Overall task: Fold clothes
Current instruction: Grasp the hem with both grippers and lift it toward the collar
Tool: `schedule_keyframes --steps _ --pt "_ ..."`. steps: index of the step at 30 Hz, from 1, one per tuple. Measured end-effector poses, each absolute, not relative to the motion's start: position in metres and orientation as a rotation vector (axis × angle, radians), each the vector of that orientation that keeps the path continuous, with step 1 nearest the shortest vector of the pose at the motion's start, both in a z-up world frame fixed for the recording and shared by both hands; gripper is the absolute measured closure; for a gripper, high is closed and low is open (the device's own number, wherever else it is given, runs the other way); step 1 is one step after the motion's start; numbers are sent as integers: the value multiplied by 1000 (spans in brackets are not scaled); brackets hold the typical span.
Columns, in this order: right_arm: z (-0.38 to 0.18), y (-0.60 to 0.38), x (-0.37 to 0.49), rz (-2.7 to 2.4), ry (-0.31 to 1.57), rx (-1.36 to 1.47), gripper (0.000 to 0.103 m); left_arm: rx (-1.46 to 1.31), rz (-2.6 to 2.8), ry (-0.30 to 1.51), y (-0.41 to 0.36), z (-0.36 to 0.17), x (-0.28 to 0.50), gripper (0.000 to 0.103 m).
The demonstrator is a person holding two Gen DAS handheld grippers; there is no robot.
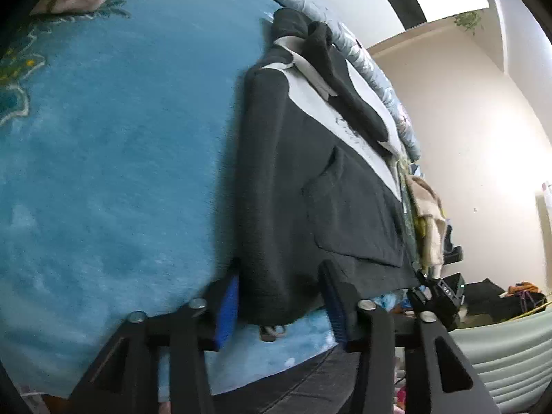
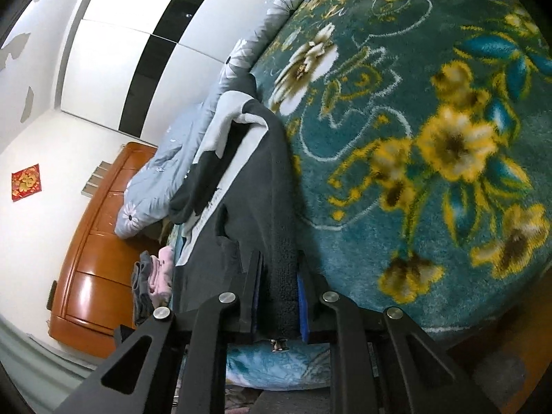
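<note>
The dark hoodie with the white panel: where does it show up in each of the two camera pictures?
Left wrist view: the hoodie fills the centre, its near edge between the left gripper fingers.
Right wrist view: the hoodie runs from the bottom centre up and left, its fold pinched by the right gripper.
Shared landmark: the blue blanket under it.

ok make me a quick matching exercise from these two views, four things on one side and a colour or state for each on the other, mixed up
Things:
1. hoodie
2. blanket
3. right gripper
4. headboard

Colour or state:
A. glossy orange-brown wood
B. blue-teal plush with flowers
C. dark grey with white panels
D. clamped on a fold of dark fabric

Pairs: 1-C, 2-B, 3-D, 4-A
</note>
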State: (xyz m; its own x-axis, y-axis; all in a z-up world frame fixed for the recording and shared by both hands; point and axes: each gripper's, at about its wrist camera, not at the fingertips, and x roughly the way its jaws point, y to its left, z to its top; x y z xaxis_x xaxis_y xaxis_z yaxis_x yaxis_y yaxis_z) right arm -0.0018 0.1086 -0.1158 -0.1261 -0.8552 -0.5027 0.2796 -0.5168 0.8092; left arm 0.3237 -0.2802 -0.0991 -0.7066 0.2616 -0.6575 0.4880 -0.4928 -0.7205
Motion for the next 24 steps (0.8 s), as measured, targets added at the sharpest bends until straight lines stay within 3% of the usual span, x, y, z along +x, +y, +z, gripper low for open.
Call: schedule_keyframes --steps 6,12,21,24 --pt "-115 109 0 -1740 -697 1305 85 1115 -2375 1562 -280 -100 317 46" --pt "-120 111 -1 -1734 -719 1323 84 1002 -2356 1758 -289 -110 329 46" --pt "-121 109 1 -1723 -723 1323 82 1017 -2399 1679 -283 -105 317 45" --pt "-124 111 1 -1719 -733 1335 82 978 -2400 1733 -285 -107 321 45"
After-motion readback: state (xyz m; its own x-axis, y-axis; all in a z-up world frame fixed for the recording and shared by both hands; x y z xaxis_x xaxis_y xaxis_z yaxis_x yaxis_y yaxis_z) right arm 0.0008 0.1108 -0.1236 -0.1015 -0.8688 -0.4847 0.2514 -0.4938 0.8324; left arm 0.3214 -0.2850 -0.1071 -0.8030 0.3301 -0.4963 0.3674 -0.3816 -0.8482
